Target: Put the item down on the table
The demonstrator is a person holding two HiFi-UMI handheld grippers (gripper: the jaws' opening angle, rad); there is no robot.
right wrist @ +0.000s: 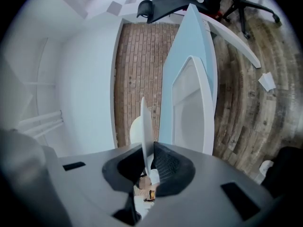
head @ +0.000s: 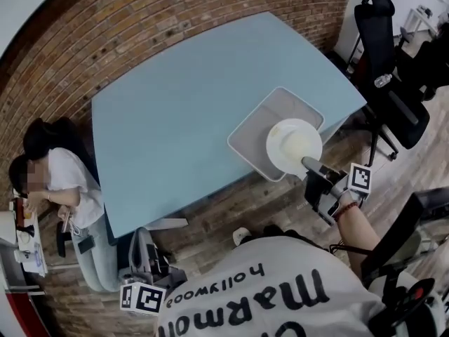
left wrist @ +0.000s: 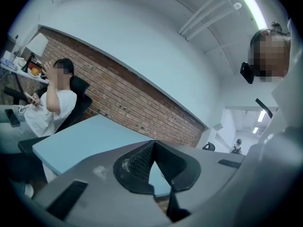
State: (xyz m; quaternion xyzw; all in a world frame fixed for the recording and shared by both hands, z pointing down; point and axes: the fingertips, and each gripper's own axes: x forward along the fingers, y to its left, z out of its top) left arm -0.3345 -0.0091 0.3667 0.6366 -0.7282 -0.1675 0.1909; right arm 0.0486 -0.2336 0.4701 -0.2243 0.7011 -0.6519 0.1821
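A white plate (head: 293, 146) hangs over the near corner of a grey tray (head: 280, 111), which lies at the right edge of the light blue table (head: 182, 104). My right gripper (head: 309, 164) is shut on the plate's near rim. In the right gripper view the plate (right wrist: 145, 126) shows edge-on between the jaws of the right gripper (right wrist: 147, 148), with the tray (right wrist: 191, 108) beyond it. My left gripper (head: 142, 236) is low at the bottom left, off the table's near edge. In its own view the left gripper (left wrist: 154, 143) is shut with nothing in it.
A person (head: 59, 181) sits at the table's left end beside a small shelf of items. A black office chair (head: 386, 83) stands past the table's right corner, another at the bottom right. A brick wall (head: 175, 20) runs behind the table. The floor is wooden.
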